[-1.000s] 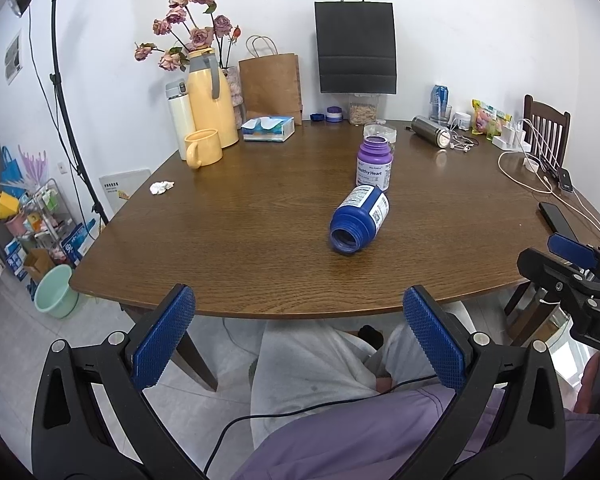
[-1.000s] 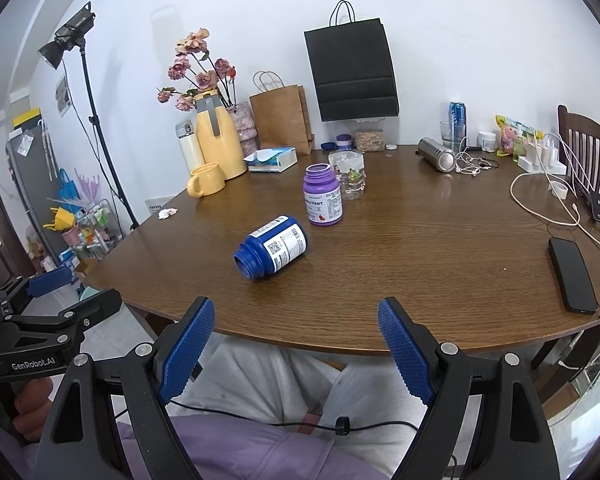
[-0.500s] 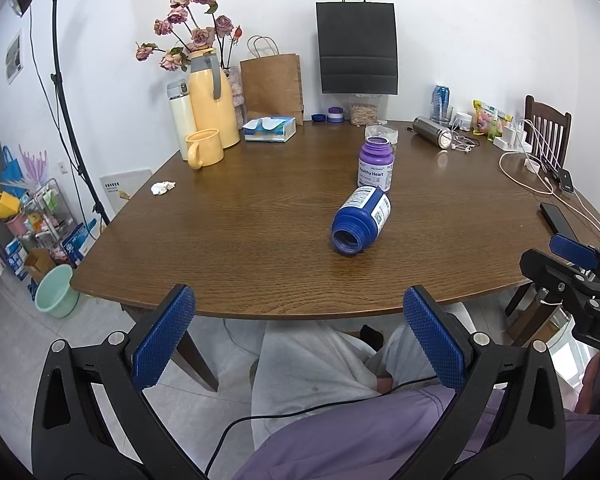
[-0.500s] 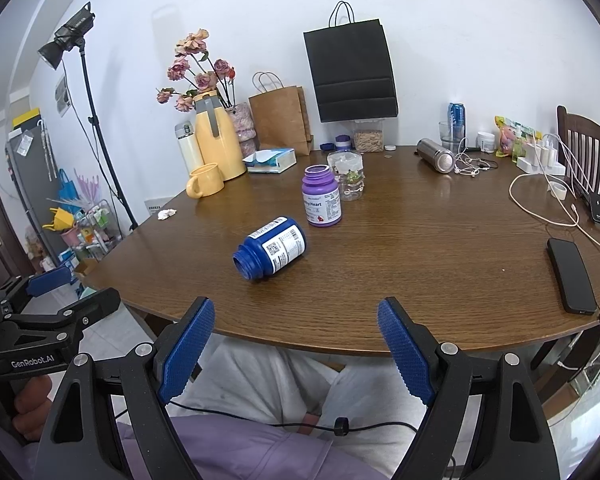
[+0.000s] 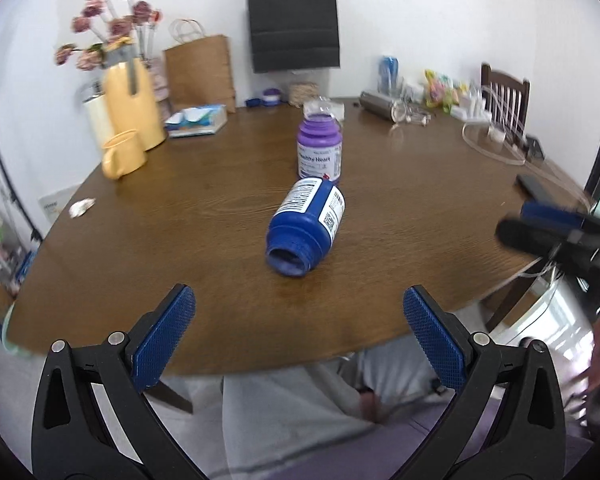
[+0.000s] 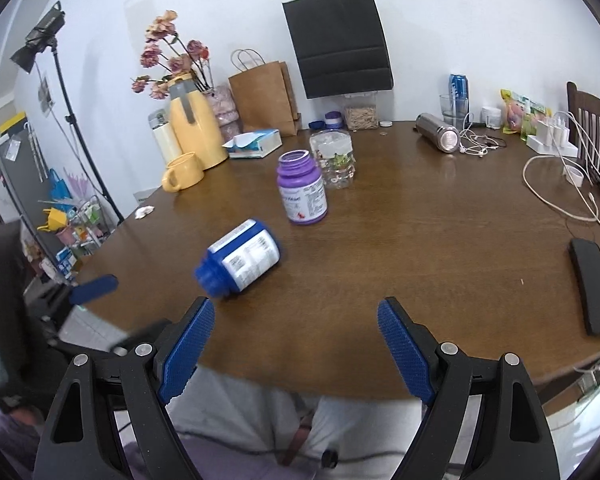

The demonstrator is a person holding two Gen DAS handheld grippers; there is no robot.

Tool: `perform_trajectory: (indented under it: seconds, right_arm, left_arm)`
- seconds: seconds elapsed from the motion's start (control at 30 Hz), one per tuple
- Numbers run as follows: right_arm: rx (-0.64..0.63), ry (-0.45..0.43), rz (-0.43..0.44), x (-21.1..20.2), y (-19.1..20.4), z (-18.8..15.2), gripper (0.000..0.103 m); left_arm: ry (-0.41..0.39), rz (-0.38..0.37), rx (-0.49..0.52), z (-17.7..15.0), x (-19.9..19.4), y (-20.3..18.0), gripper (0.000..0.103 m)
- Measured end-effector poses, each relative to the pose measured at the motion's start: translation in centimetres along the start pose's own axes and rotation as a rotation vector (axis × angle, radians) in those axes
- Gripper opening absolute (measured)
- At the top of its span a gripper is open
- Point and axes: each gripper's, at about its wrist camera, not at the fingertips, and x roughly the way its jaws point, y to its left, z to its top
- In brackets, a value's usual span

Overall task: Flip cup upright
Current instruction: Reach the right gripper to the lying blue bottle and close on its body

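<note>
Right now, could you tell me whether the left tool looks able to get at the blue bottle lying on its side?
Probably yes: the left tool is open, the blue bottle lies ahead with bare table between, and the purple bottle stands behind it.

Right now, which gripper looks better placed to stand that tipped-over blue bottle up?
Left, probably. The blue bottle lies almost centred ahead of the open left gripper. From the open right gripper, it lies off to the left side.
</note>
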Motion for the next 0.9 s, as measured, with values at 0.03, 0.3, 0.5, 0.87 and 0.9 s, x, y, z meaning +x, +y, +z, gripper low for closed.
perform_trajectory:
  seconds: [0.03,0.3,0.5,0.87,0.9]
  right_arm:
    - [-0.003,0.004,-0.001,0.6,-0.1,0.4,0.088]
    - [-0.041,0.068,0.014,6.7,-0.3,4.2,0.088]
    - [-0.116,0.113,0.061,11.5,1.6,6.7,0.088]
    - [-0.280,0.137,0.366,19.1,9.5,12.2,0.088]
    - [-0.315,0.159,0.379,20.2,10.5,12.3,0.088]
  left_arm:
    - [0.012,-0.004,-0.002,0.4,1.1,0.1,0.103]
    - [0.069,-0.046,-0.007,4.6,8.9,1.5,0.103]
    - [0.104,-0.085,0.029,5.2,10.9,4.0,0.103]
    - [0.114,0.017,-0.070,5.9,11.9,12.3,0.103]
    - [0.130,0.034,-0.100,5.8,12.3,13.1,0.103]
